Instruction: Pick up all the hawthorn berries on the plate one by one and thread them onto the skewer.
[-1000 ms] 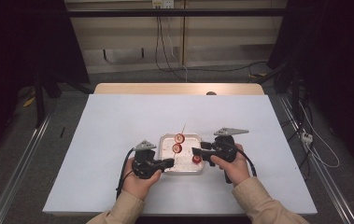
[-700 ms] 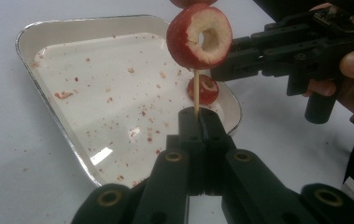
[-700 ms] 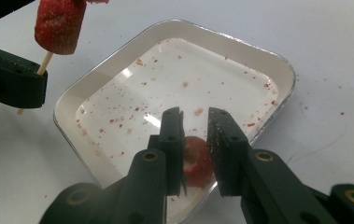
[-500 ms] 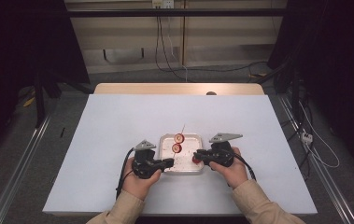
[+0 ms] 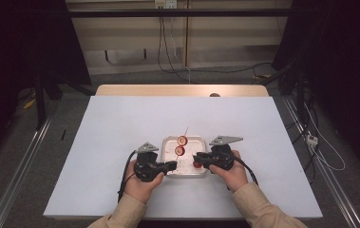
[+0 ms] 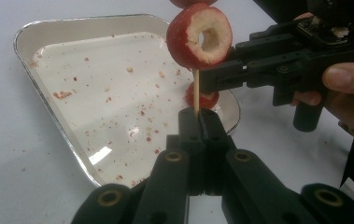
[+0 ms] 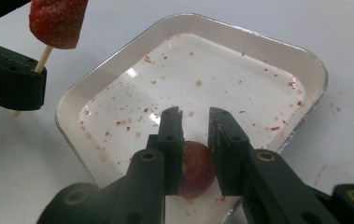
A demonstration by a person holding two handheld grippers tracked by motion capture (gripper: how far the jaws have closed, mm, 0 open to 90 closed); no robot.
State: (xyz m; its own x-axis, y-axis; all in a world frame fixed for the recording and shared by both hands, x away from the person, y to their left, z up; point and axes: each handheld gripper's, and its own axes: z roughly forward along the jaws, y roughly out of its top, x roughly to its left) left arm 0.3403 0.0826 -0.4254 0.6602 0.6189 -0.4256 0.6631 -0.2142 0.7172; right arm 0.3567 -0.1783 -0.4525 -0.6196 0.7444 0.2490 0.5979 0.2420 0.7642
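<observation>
1. Left gripper (image 6: 197, 116), lower centre, clenches a wooden skewer (image 6: 196, 95) bearing a cored apple slice (image 6: 199, 35).
2. Right gripper (image 7: 195, 122) grasps a red fruit piece (image 7: 196, 169) in the foil tray (image 7: 118, 74), lower centre.

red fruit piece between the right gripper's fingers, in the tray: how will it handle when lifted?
The round red fruit piece looks soft and moist: red crumbs dot the white foil tray, so a hard squeeze probably bruises or sheds it. Its curved, glossy skin may slip between the right gripper fingers. Being rounded, it could roll if released.
</observation>
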